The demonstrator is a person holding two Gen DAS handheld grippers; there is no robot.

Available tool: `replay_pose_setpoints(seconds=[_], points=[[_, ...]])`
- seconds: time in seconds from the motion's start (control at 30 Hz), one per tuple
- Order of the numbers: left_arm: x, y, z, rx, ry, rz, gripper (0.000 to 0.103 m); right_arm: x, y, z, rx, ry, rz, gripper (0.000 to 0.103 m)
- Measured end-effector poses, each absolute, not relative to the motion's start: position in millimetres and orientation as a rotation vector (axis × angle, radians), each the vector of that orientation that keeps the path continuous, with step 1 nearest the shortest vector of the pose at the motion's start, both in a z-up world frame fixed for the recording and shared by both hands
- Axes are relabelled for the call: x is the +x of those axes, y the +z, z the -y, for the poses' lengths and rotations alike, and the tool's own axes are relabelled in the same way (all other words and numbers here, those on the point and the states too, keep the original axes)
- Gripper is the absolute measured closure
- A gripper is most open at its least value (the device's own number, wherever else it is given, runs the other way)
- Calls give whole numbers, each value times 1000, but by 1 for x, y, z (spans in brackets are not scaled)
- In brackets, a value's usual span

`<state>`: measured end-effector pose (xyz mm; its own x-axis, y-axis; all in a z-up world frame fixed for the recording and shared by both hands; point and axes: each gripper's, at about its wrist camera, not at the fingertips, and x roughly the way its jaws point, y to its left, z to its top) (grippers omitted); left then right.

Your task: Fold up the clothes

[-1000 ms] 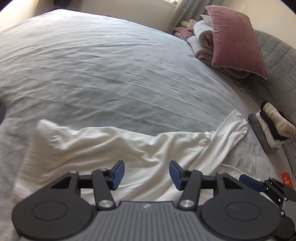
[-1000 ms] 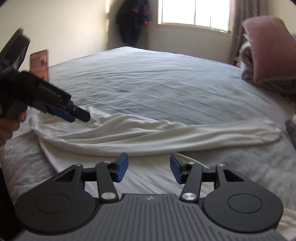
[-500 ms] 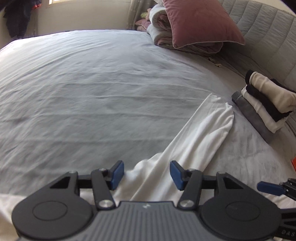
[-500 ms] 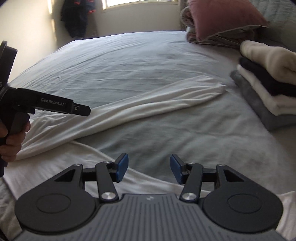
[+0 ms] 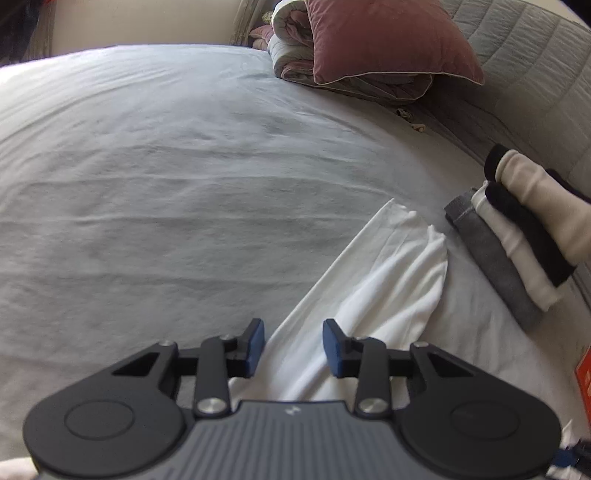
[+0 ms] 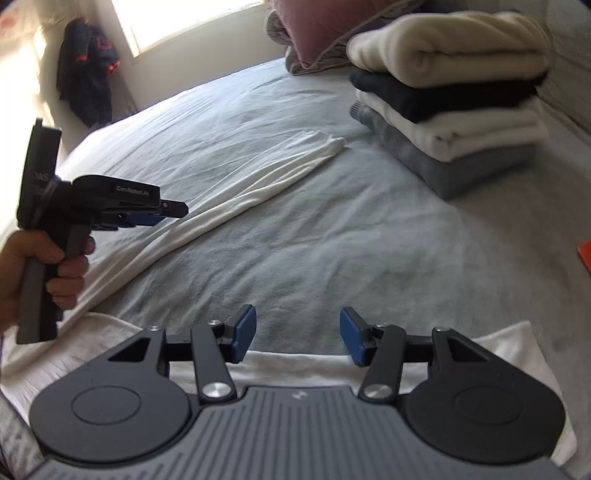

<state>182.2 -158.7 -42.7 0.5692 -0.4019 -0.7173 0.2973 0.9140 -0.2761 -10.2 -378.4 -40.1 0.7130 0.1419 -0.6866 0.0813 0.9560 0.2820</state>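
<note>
White garment (image 5: 388,280) sleeve sits between our closing left gripper (image 5: 293,345) fingers; right gripper (image 6: 297,334) gapes empty, so pinch squarely before folding.

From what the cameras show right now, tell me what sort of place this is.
Most likely a bedroom. The work surface is a wide bed with a grey sheet, a pink pillow rests on folded bedding by a padded headboard, and a window lights the far wall. A stack of folded clothes sits on the bed.
</note>
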Motion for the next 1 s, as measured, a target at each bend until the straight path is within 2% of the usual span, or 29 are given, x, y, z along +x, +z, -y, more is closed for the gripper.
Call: replay_pose_setpoints(seconds=[0.03,0.1,0.13,0.37,0.67,0.83,1.0], points=[[185,-44,162,-145,-410,-874,76,-12,-39,382,331,33,-779,49],[188,-46,166,-186,-423,-882,98,-14,-38,389,380,31,-777,49],[187,-44,168,-209,-433,-885,101,-15,-37,393,402,29,-775,49],[156,-8,184,-225,-562,-822,102,-24,-28,412,501,10,-738,49],[77,30,204,-95,-775,-782,102,-35,-23,435,623,7,-706,49],[28,13,215,-18,-889,-835,102,-43,-19,441,638,-4,-691,49],[1,-30,224,51,-919,-950,103,-46,-17,443,646,-5,-685,49]])
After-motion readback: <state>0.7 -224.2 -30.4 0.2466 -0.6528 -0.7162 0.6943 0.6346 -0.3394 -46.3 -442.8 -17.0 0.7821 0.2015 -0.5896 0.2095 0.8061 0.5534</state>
